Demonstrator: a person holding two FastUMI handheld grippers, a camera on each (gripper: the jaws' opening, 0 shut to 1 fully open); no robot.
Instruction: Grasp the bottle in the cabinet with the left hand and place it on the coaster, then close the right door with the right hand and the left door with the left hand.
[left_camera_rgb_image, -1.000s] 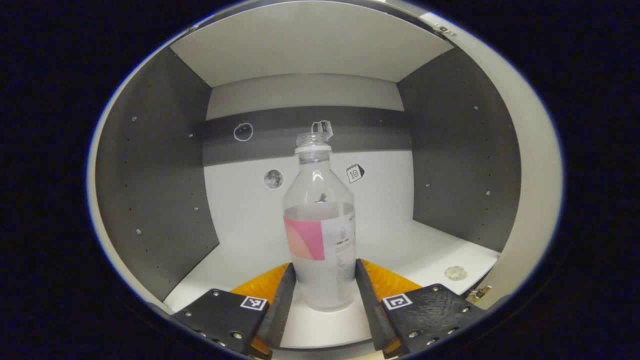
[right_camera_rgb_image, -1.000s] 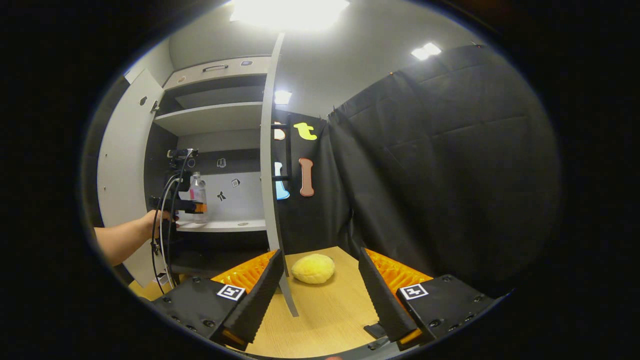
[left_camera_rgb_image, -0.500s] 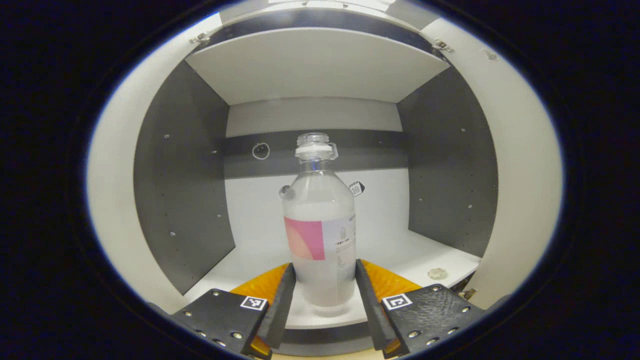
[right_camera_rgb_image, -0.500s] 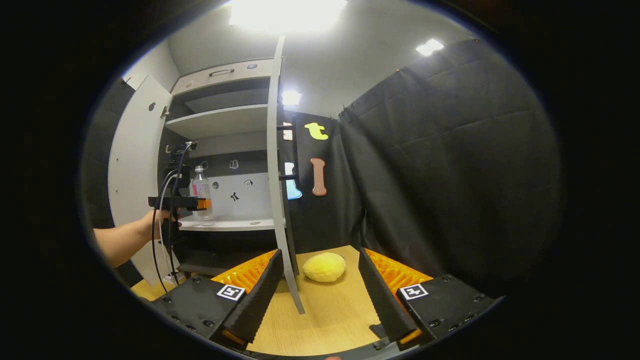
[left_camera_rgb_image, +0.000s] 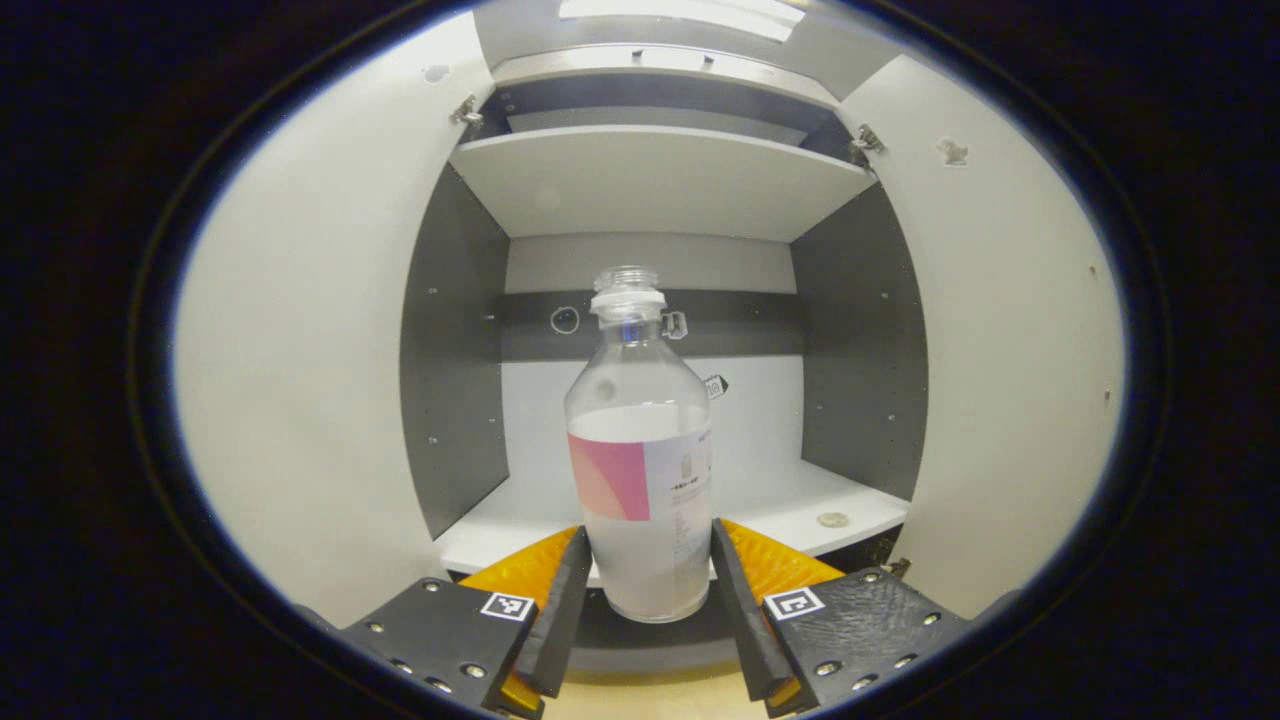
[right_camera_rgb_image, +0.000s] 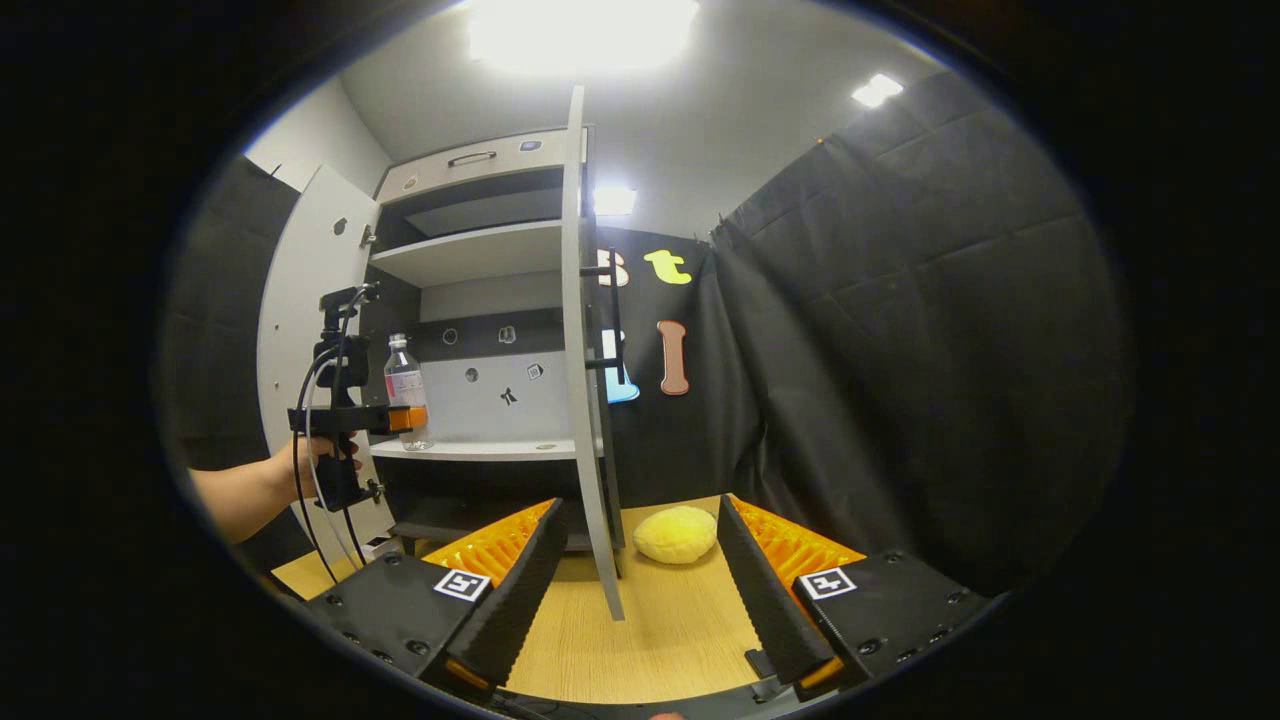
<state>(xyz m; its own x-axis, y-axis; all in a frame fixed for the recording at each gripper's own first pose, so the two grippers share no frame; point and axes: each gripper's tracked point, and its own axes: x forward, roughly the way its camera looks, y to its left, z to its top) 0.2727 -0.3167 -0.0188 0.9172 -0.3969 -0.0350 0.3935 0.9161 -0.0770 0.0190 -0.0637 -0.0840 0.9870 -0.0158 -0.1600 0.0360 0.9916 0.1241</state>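
A clear uncapped bottle (left_camera_rgb_image: 645, 470) with a pink and white label stands upright between my left gripper's (left_camera_rgb_image: 640, 590) fingers, which press on its lower sides. It hangs just in front of the cabinet's middle shelf (left_camera_rgb_image: 780, 505), its base off the shelf edge. Both cabinet doors stand open: the left door (left_camera_rgb_image: 300, 350) and the right door (left_camera_rgb_image: 1000, 350). In the right gripper view, the bottle (right_camera_rgb_image: 406, 388) and left gripper (right_camera_rgb_image: 372, 418) sit at the cabinet's mouth, held by a hand (right_camera_rgb_image: 318, 462). My right gripper (right_camera_rgb_image: 640, 590) is open over the wooden table, near the edge-on right door (right_camera_rgb_image: 582, 380).
A yellow round soft thing (right_camera_rgb_image: 675, 533) lies on the wooden table (right_camera_rgb_image: 660, 640) beyond my right fingers, right of the door's lower edge. A small round disc (left_camera_rgb_image: 832, 519) lies on the shelf's right front. Another shelf (left_camera_rgb_image: 650, 175) spans above. Black cloth hangs to the right.
The left gripper has drawn back out of the cabinet with the bottle, now off the shelf. The right gripper has shifted slightly; the right door sits more centred between its fingers.
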